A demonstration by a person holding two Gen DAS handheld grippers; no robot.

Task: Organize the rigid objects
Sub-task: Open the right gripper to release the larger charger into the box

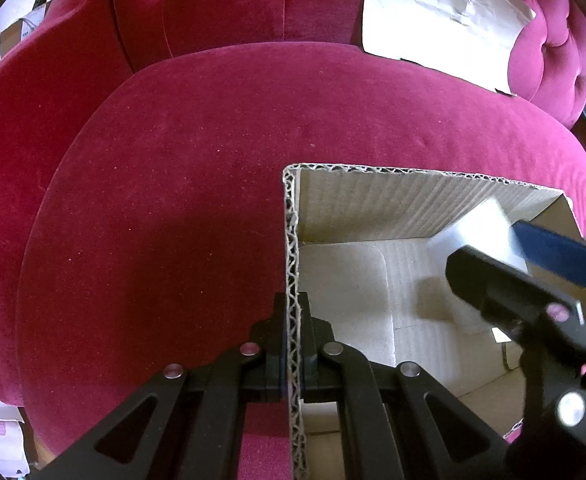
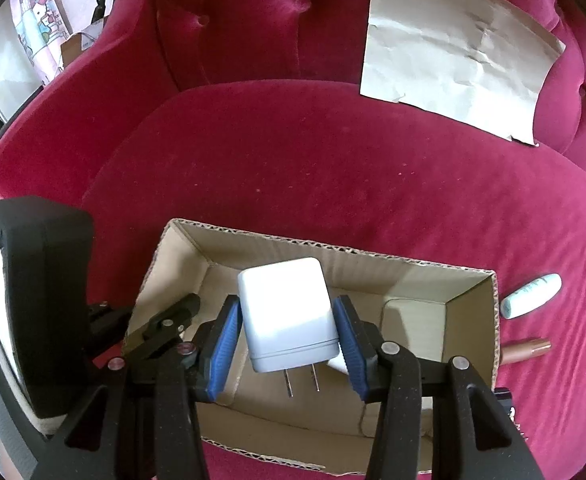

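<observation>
The task looks early. The right gripper [image 2: 289,344] grasps a white charger [image 2: 287,316], glossy, 2 prongs down, over the open box [image 2: 473,320], not yet set down. The left gripper [image 1: 293,344] is clenched on the box wall. 2 tubes [image 2: 531,290] wait on the sofa [image 2: 293,160] beside it.

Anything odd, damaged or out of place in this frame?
Only one thing stands out: a creased, torn-edged sheet of paper leans against the pink sofa back. The cardboard box looks intact, with the white charger between the right gripper pads.
</observation>
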